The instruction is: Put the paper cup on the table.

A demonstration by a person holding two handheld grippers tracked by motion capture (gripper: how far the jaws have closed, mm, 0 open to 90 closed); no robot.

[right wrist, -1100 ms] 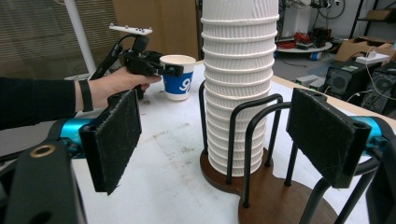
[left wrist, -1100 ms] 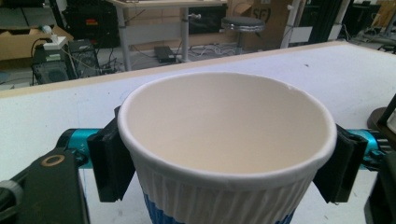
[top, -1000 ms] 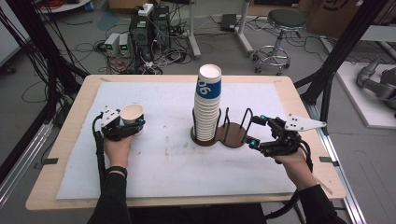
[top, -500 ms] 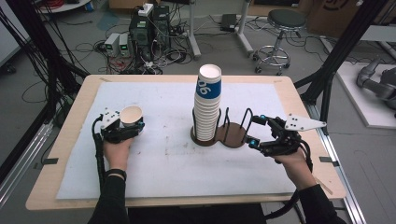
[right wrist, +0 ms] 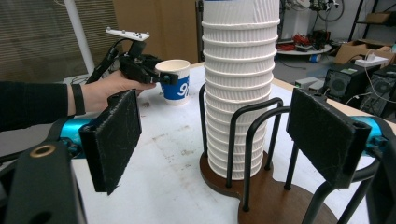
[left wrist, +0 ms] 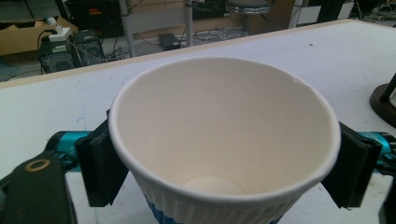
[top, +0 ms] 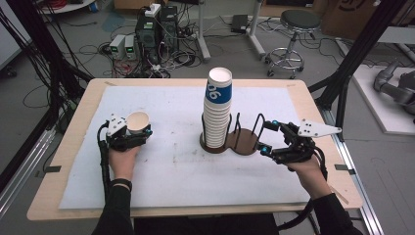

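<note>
A single paper cup is standing upright on the white sheet covering the table, its inside bare and empty in the left gripper view. The left gripper is sitting around it, one of its fingers on each side of the cup's wall just under the rim. The fingers have just been opening with the cup between them; whether the pads are still touching the wall I cannot tell.

A tall stack of cups is filling one bay of the dark wire holder, just ahead of the right gripper. The other bay, nearer those fingers, is holding nothing.

The right gripper's fingers are standing wide apart with nothing between them. In the right gripper view the holder's wire loops are rising in the gap between them, and the stack is standing just beyond.

Between the single cup and the holder a broad stretch of bare sheet is lying open. The single cup is sitting near the table's left edge, the right hand near the right one.
</note>
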